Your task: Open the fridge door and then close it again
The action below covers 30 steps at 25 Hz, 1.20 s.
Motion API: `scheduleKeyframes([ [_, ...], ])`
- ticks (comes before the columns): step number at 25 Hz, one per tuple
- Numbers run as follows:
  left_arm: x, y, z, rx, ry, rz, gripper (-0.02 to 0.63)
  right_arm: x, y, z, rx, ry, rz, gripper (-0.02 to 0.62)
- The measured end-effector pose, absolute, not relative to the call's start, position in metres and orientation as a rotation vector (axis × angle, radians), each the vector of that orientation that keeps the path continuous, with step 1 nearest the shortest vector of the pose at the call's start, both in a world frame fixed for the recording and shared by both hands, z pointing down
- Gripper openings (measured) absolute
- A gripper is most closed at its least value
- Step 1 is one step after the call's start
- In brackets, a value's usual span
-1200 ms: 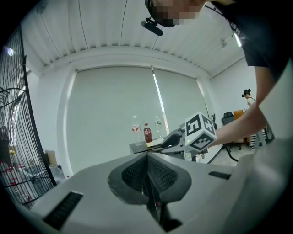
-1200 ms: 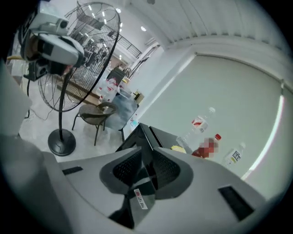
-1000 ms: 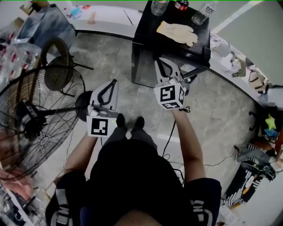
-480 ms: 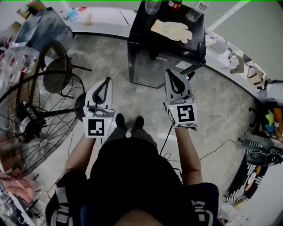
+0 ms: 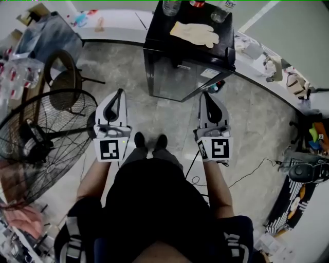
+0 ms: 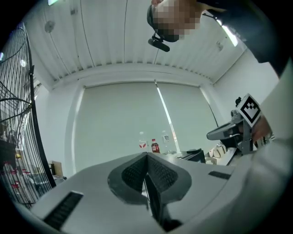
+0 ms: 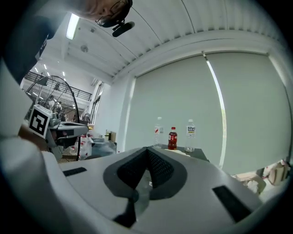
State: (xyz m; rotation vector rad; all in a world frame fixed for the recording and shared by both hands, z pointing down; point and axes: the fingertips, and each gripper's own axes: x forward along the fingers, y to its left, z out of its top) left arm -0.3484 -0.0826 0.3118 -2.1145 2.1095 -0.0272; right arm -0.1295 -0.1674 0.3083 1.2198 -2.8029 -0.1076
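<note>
Left fingers [image 6: 130, 173]: pressed together, tip to tip; nothing between them.
Right fingers [image 7: 160, 167]: pressed together as well; nothing held.
Left gripper [image 5: 120, 92]: held out about level in front of the person, tips aimed toward the fridge, well apart from it.
Right gripper [image 5: 205, 95]: alongside the left one, also aimed forward. It was near the fridge's right front corner but not touching.
Fridge [image 5: 177, 79]: small black cabinet standing on the floor [image 5: 257, 123], straight ahead of the person. The door looked shut, flush with the body, and neither gripper was on it.
Fridge top: a pale glove [image 5: 195, 33] lay flat, with bottles [image 5: 171, 6] at the far edge. In the right gripper view one was a dark red drink [image 7: 172, 138] between two clear ones.
Fan [image 5: 41, 138]: large wire-cage floor fan at the person's left, just beside the left gripper.
Cable [image 5: 241, 177]: dark, trailing over the floor to the right.
Bench [image 5: 118, 25]: white, curved, behind the fridge, carrying small items too small to identify.
</note>
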Motion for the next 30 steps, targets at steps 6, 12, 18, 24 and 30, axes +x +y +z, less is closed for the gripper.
scheduleKeyframes([
  [6,-0.35,-0.08,0.306,-2.092,2.129,0.002,0.023,-0.11,-0.158,0.307,1.319,-2.756,-0.13,0.02],
  [12,-0.348,-0.076,0.305,-2.096,2.137,-0.002,0.023,-0.095,-0.153,0.301,1.4,-2.707,-0.168,0.02],
  [18,-0.348,-0.07,0.306,-2.094,2.147,-0.007,0.023,-0.089,-0.149,0.305,1.412,-2.663,-0.209,0.02],
  [24,-0.347,-0.068,0.309,-2.098,2.161,-0.02,0.023,-0.091,-0.147,0.31,1.39,-2.645,-0.218,0.02],
  [30,-0.349,-0.065,0.308,-2.088,2.162,-0.025,0.023,-0.094,-0.147,0.309,1.383,-2.648,-0.223,0.02],
])
